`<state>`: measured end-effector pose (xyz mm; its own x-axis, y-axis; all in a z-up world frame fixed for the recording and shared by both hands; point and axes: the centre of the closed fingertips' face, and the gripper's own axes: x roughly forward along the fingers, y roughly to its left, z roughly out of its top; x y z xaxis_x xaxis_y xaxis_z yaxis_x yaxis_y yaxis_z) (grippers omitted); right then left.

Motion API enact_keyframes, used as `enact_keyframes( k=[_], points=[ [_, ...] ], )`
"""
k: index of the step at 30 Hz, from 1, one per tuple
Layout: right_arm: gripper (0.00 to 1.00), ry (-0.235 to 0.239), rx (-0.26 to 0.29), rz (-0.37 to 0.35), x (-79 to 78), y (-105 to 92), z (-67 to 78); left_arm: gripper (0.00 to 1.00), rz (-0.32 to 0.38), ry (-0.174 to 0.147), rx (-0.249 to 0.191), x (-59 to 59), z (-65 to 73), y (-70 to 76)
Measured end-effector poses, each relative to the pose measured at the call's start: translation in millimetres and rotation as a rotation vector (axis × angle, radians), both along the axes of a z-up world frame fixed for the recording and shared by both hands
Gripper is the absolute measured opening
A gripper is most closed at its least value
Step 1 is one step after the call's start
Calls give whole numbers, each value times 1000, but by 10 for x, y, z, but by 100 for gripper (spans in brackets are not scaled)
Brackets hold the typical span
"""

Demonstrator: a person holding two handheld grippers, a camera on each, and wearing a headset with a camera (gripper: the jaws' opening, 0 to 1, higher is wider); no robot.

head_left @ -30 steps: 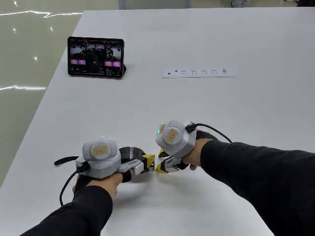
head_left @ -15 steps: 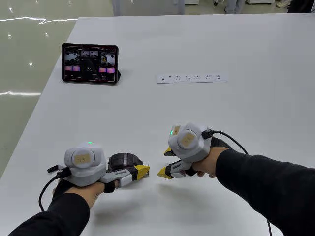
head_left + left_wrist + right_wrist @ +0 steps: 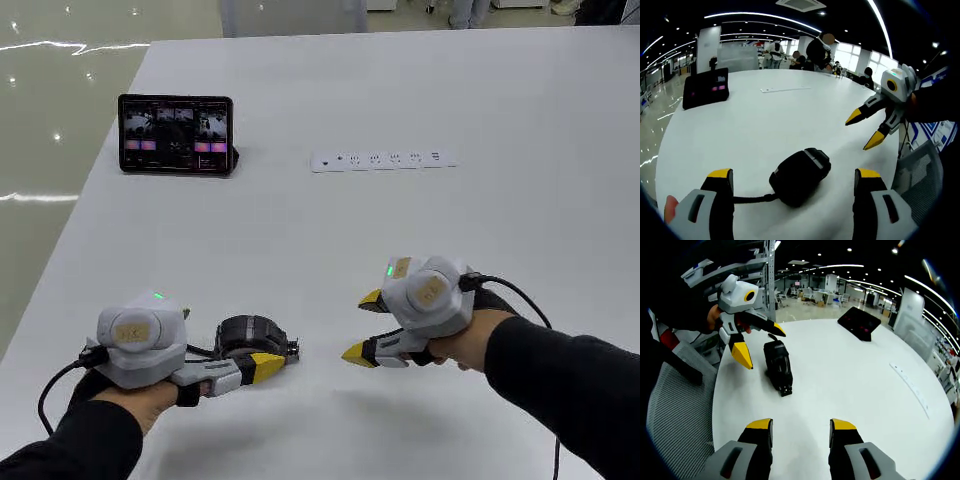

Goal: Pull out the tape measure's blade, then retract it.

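A black tape measure point(image 3: 250, 335) lies on the white table point(image 3: 330, 230), its blade in and its end hook point(image 3: 292, 350) facing right. My left gripper point(image 3: 262, 352) is open, with a jaw on each side of the case and a gap to both. In the left gripper view the tape measure point(image 3: 800, 175) sits between the wide jaws of the left gripper point(image 3: 794, 165). My right gripper point(image 3: 365, 326) is open and empty, a short way right of the hook. The right gripper view has the tape measure point(image 3: 778, 365) ahead of the right gripper point(image 3: 801, 424).
A tablet point(image 3: 176, 133) stands at the far left of the table and a white power strip point(image 3: 383, 159) lies beyond the middle. The tape measure's black strap point(image 3: 747, 199) trails toward my left hand. The table's left edge is close to the left gripper.
The two grippers were tip to tip at the tape measure's front; the right one has drawn away to the right, empty. The left gripper and tape measure have shifted slightly left.
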<state>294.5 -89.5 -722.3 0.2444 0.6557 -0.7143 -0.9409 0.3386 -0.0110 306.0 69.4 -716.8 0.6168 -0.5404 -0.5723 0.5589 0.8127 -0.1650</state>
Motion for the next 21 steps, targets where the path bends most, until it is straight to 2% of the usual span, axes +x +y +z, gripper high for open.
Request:
enact_keyframes(
  k=[2, 4, 10, 11, 14, 21],
  points=[
    [44, 7, 12, -20, -37, -102, 10, 99, -4, -4, 4, -28, 3, 56],
    [46, 10, 15, -34, -63, -190, 12, 99, -16, 17, 13, -77, -30, 97],
    [49, 15, 29, -79, -101, -436, 17, 99, -26, 38, 11, -161, -38, 216],
    [50, 9, 25, -82, -112, -487, 12, 99, -29, 31, 37, -164, -51, 265],
    [52, 6, 21, -99, -127, -611, -3, 99, -52, 41, 81, -218, -80, 318],
    [61, 22, 34, -150, -212, -889, -58, 99, -69, 22, 77, -300, -2, 375]
  ],
)
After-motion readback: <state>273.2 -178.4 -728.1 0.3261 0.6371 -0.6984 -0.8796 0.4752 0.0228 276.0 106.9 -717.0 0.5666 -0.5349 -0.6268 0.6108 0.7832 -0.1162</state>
